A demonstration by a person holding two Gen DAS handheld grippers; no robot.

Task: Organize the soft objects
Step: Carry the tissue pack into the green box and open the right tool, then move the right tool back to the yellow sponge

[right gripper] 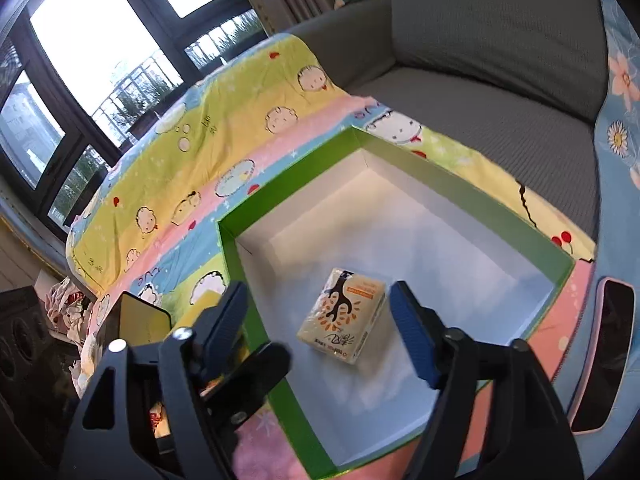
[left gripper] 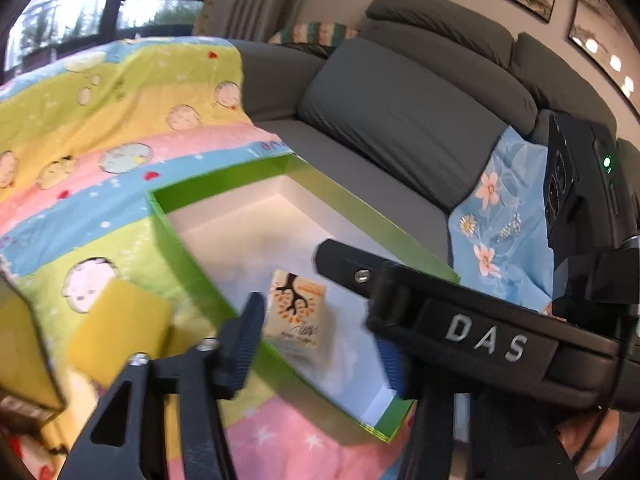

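Both my grippers, left (left gripper: pixel 320 344) and right (right gripper: pixel 320 328), gape empty; the yellow sponge (left gripper: pixel 120 336) at nine o'clock of the box (right gripper: pixel 228 248) risks being overlooked.

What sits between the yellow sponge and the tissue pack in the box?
Only the green box wall separates the yellow sponge from the tissue pack, shown in the left wrist view.

Black grippers, blue ribbed fingers (right gripper: pixel 412 334), silver screws.
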